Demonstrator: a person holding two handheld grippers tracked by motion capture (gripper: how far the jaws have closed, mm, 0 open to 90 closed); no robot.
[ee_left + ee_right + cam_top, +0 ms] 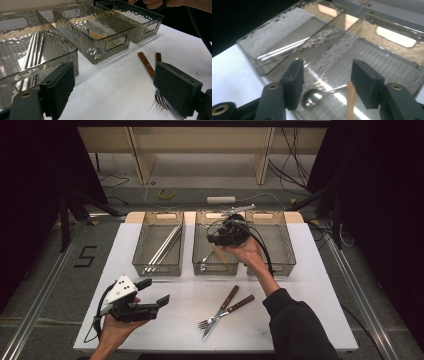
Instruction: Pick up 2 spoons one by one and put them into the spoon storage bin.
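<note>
Sorting cutlery by kind was the job as I read it, and the layout backed that up. Nearest me, at about seven o'clock on the white surface (310, 285), I kept the left tongs (161, 301) parked low and level, jaws wide with nothing between them, pointing toward three o'clock; I judged that hand was idle so it stayed clear of the working one. Just past it, around five o'clock, a fork (227, 311) and a knife (220, 314) with brown wooden handles lay crossed on the surface, tines and blade toward me, not yet binned. The left gripper view looked across those two, the fork (162, 100) partly behind one jaw.

Farther out, three clear bins stood in a row. The left bin (158, 266) at eleven o'clock held long metal chopsticks (164, 247) laid lengthwise. Over the middle bin (216, 270) at twelve o'clock I held the right tongs (220, 237), tilted down into it, jaws standing apart and gripping nothing. Below them a spoon (313, 97) with a wooden handle lay on the bin floor, apart from both pads, so I took the spoon as delivered to its own compartment. The right bin (282, 267) at one o'clock seemed meant for what remained.
</note>
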